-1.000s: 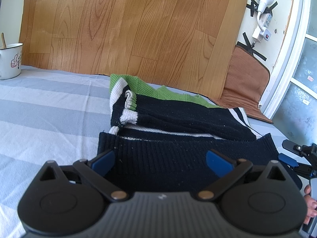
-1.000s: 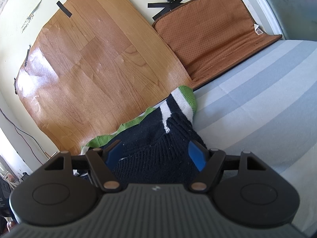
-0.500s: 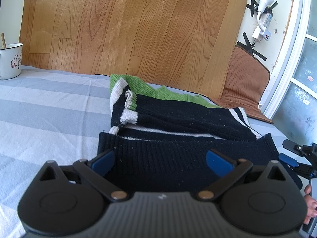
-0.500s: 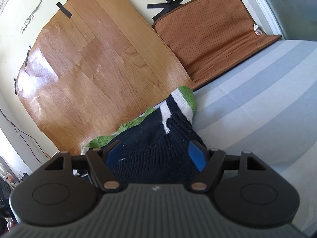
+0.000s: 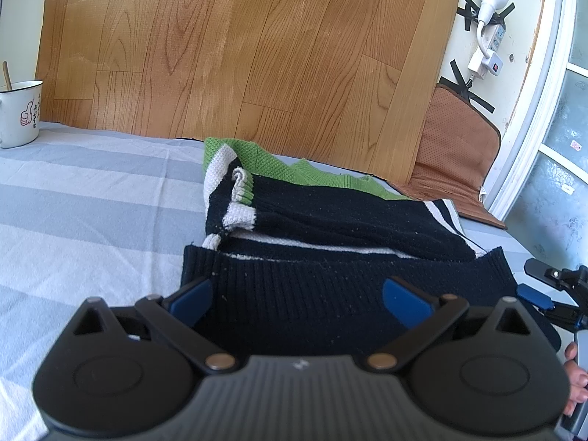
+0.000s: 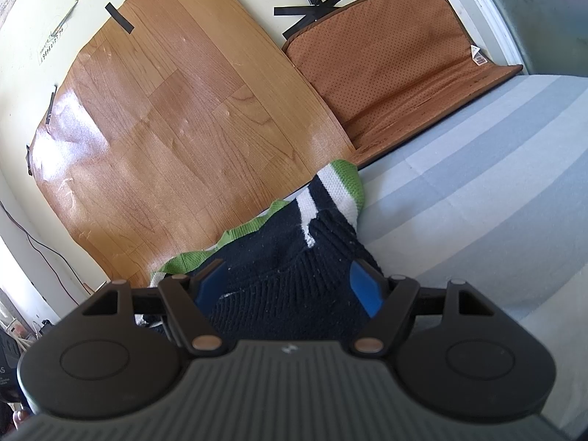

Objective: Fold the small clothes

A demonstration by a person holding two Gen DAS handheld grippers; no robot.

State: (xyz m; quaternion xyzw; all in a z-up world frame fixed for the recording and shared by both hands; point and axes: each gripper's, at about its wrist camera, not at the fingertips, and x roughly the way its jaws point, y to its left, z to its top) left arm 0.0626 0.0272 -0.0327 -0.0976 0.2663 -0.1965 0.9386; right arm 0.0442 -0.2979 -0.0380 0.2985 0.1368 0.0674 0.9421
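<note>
A small knit sweater [image 5: 330, 220], black with white stripes and green trim, lies partly folded on the striped bed sheet [image 5: 92, 213]. Its sleeves are laid across the body and its ribbed black hem [image 5: 312, 294] faces me. My left gripper [image 5: 297, 296] is open, its blue pads over the hem's left half. My right gripper [image 6: 290, 284] is open over the hem's right corner [image 6: 294, 279]; it also shows at the right edge of the left wrist view [image 5: 544, 294]. Neither gripper holds the cloth.
A white enamel mug [image 5: 20, 114] with a spoon stands at the far left of the bed. A wood-pattern sheet [image 5: 257, 55] covers the wall behind. A brown mat [image 6: 386, 70] leans at the back right, by a window frame [image 5: 533, 117].
</note>
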